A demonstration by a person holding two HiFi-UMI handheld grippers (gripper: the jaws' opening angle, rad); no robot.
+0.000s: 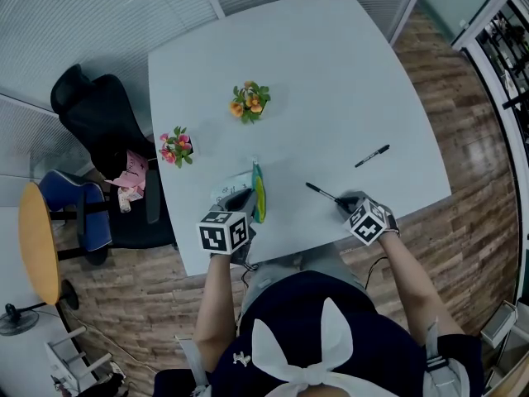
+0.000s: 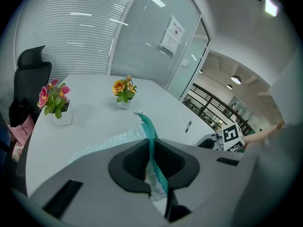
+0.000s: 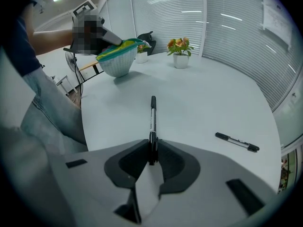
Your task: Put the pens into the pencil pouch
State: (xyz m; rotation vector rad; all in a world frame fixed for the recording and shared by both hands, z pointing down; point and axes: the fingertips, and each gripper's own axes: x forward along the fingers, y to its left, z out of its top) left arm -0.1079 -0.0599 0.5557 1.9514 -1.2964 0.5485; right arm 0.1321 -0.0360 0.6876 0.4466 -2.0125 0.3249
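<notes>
Right gripper (image 3: 152, 150) grips one pen (image 3: 152, 119) by its end, mid-frame on the tabletop (image 3: 199, 89); left gripper (image 2: 152, 150) pinches the pencil pouch (image 2: 149, 129) by its zipper edge. This looks like the pick-up step: next, lift and steer the pen into the pouch mouth.

On the table (image 1: 331, 64), the pouch (image 1: 258, 190) lies at the near edge, its rim between the left gripper's (image 2: 151, 148) jaws. To its right lies a pen (image 1: 321, 192), its near end in the right gripper (image 3: 152, 148). A second pen (image 1: 372, 155) lies farther right, apart. Two flowerpots (image 1: 250, 100) (image 1: 176, 147) stand behind the pouch. A chair (image 1: 99, 114) stands left of the table.
</notes>
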